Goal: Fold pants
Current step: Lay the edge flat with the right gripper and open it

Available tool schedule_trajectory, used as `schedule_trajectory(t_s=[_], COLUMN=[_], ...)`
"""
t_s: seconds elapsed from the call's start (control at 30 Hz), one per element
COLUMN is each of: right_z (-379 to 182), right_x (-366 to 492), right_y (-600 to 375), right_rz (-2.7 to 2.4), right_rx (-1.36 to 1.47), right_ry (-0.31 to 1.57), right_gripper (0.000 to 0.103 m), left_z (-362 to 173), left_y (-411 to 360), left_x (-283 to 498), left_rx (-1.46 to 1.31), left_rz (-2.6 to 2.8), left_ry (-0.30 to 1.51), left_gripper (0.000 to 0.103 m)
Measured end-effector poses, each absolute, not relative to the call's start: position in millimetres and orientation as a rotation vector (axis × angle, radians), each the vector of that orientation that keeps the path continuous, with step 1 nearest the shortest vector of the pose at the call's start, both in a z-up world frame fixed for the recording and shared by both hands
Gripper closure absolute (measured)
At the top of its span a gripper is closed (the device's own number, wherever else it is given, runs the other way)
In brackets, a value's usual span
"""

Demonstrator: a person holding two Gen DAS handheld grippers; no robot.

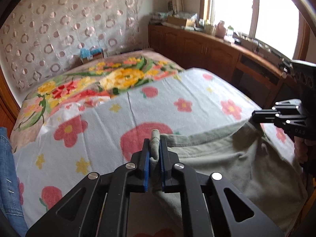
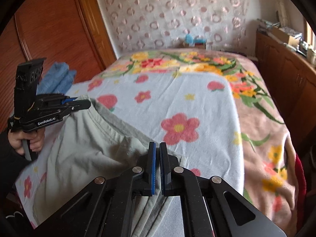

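My left fingers (image 1: 160, 156) are pinched almost closed on a bunched edge of the pants (image 1: 227, 158), a nub of grey-green cloth poking up between the blue pads. My right fingers (image 2: 152, 164) are nearly together too, with a thin fold of the same cloth caught low between them; the tips themselves look bare. From the right camera the left gripper (image 2: 79, 102) holds the far corner of the hem or waistband, so I judge I'm gripping two ends of one edge to lift and carry it across for a fold.

The pants lie on the near part of the bed (image 1: 138, 106), on the pale flowered blanket (image 2: 187, 102), with the cloth sagging between my two grips. Beyond is a brighter floral quilt (image 1: 122, 77) and a wooden cabinet (image 1: 197, 47) under the window.

The lower part of the pants is hidden under both grippers, so I can't tell legs from waist, nor how many layers I hold. Some blue denim (image 1: 7, 169) is cut off at the left edge.
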State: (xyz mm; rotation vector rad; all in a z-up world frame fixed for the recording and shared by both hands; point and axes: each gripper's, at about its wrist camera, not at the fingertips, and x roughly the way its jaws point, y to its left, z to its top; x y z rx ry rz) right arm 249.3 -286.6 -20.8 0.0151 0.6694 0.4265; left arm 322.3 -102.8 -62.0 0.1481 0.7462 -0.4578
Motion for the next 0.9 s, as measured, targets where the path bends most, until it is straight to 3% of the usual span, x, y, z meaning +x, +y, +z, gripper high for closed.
schedule_trajectory(t_s=[0.27,0.37,0.43,0.47,0.57,0.7,0.9], right_z=[-24.5,-26.2,-24.9,-22.7,-15.7,-11.4,-8.0], right_x=[247.2,251.2,248.0,246.9,237.5,218.5,183.8], right_y=[-296.1,-294.9,-291.5,-291.0,-291.8,-288.1,-287.6], right_rz=[0.242,0.265,0.274,0.284,0.303,0.332,0.344], right_rx=[-0.001,0.022,0.011,0.015,0.013,0.011,-0.001], right_ry=[0.639,0.658,0.654,0.648,0.631,0.618,0.578], right_gripper=[0.103,0.103,0.103,0.103,0.103,0.103,0.103], left_z=[-62.0,-63.9,-62.9,-61.8,-56.5,-50.3,-47.2], left_y=[-100.8,-103.7,-100.1,-99.0,-95.9,-95.4,-99.9], left_x=[333.3,329.8,326.3,325.1,314.4,296.9,266.4], left_rx=[0.112,0.152,0.143,0.135,0.129,0.115,0.119], left_rz=[-0.436,-0.408,-0.416,-0.420,-0.417,-0.434,-0.463], left_ry=[0.755,0.755,0.762,0.761,0.755,0.745,0.763], left_gripper=[0.094,0.081,0.060,0.054,0.046,0.025,0.018])
